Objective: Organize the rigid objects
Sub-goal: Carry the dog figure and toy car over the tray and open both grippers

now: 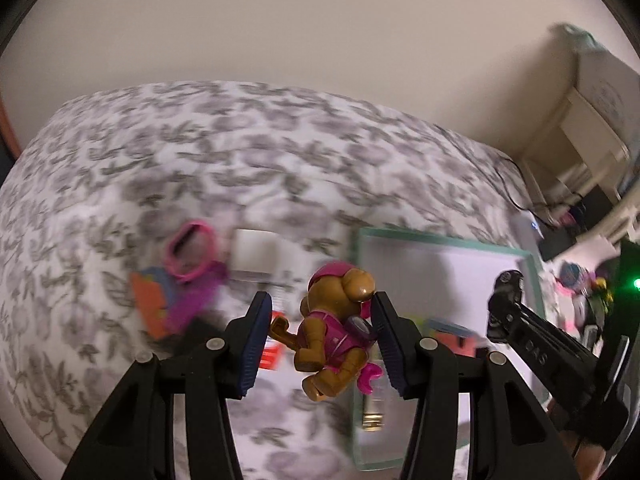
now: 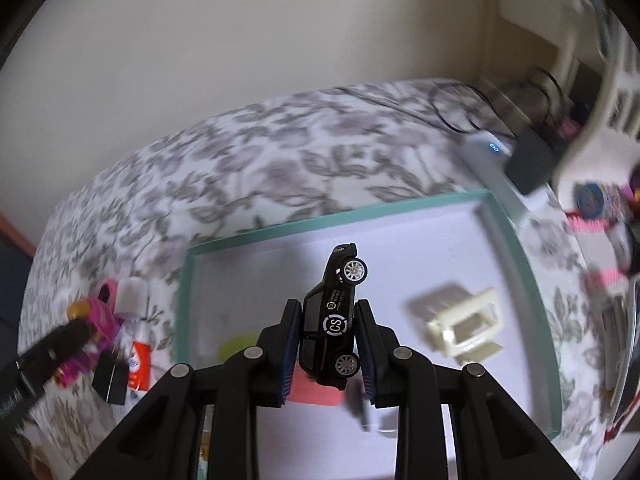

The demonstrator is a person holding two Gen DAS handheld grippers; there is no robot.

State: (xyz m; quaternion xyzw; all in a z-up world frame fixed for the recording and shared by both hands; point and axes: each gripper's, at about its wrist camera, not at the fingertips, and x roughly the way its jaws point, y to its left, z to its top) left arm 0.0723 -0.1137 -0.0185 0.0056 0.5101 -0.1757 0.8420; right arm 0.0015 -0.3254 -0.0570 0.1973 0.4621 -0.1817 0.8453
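From my left camera, the tray (image 1: 534,276) lies on the bed (image 1: 200,152) to the right, with the dog figure (image 1: 336,328) between my left gripper's (image 1: 322,340) pads over the tray's left edge, and a heap of toys (image 1: 180,280) lies on the bed to the left beside a small box (image 1: 256,252). From my right camera, the car (image 2: 334,320) stands nose-up between my right gripper's (image 2: 328,354) pads above the tray (image 2: 320,220), and a small frame (image 2: 468,326) lies in the tray to the right. The left gripper (image 2: 78,330) with the figure is off to the left of the tray, and the wall (image 2: 240,40) rises behind the bed (image 2: 280,152).
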